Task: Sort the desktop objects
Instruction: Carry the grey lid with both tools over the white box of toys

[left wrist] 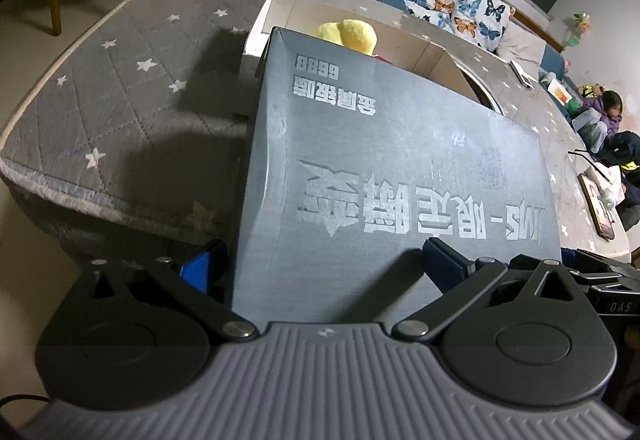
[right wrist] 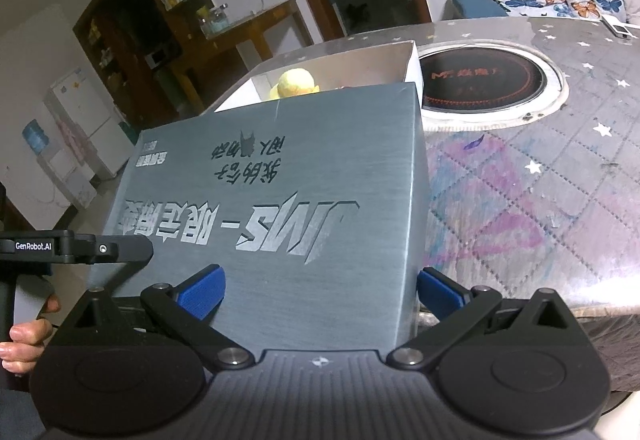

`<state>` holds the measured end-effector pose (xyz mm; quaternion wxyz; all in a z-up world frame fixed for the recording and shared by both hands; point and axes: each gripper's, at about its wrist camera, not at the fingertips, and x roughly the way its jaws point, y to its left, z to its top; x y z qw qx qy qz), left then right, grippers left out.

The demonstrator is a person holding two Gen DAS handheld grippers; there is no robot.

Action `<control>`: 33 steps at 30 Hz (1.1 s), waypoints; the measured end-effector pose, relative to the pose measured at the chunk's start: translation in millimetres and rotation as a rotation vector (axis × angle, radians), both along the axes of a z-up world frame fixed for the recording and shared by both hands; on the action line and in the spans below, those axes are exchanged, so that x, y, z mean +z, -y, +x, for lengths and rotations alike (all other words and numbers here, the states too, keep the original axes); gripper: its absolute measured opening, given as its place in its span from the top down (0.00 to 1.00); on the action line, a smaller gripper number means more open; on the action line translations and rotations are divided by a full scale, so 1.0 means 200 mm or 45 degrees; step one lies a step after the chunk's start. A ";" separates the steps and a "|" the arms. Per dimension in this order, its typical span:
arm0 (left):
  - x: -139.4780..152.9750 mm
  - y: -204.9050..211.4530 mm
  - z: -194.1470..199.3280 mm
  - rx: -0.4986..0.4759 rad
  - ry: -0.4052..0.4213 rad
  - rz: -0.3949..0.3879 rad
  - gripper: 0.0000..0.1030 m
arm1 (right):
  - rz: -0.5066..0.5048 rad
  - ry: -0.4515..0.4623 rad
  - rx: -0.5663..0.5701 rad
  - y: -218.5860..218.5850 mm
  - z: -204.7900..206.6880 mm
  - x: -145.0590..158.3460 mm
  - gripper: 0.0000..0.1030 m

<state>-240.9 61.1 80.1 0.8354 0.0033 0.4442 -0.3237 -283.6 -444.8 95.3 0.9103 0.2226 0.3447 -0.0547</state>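
We hold a grey box lid [left wrist: 384, 168] between our two claws, over a white box [right wrist: 412, 68] that stands on the tabletop [right wrist: 560, 200] with the starred cover. The left claw [left wrist: 320, 268] sits at the lid's near left corner; its blue fingers [left wrist: 444, 260] stand on either side of the lid's edge, but we cannot tell whether they press on it or merely flank it. The right claw [right wrist: 320, 288] takes the near right part of the lid in the same way, with one blue pad on top and one at the right side wall; here too the grip itself is not clear from the pictures.

The lid runs away from both claws, its long axis pointing forward toward the white box, and it tilts up at the near end. Its far edge lies at or over the box's near rim. Inside the box a yellow plush toy [left wrist: 348, 34] shows above the lid's far edge. A round black cooker plate [right wrist: 484, 80] is set in the tabletop just to the right of the box.

Both claws are about equally near, each at one near corner. This scene fits the lid going on or coming off the box; either way the move turns on keeping the lid's far edge square with the box's rim.
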 end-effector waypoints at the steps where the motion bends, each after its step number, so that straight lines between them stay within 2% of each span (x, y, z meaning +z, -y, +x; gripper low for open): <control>1: 0.00 0.00 0.00 0.003 0.001 0.004 0.00 | 0.000 -0.004 0.004 0.00 0.00 0.00 0.00; 5: 0.00 0.01 0.03 0.017 0.009 0.031 0.00 | -0.001 -0.007 0.007 0.01 0.04 -0.01 0.00; 19: -0.05 0.02 0.11 0.008 -0.071 0.062 0.00 | -0.037 -0.050 0.016 0.00 0.13 -0.02 0.00; 33: -0.02 0.05 0.12 -0.028 -0.105 0.110 0.00 | 0.001 -0.080 -0.007 0.01 0.13 -0.01 0.00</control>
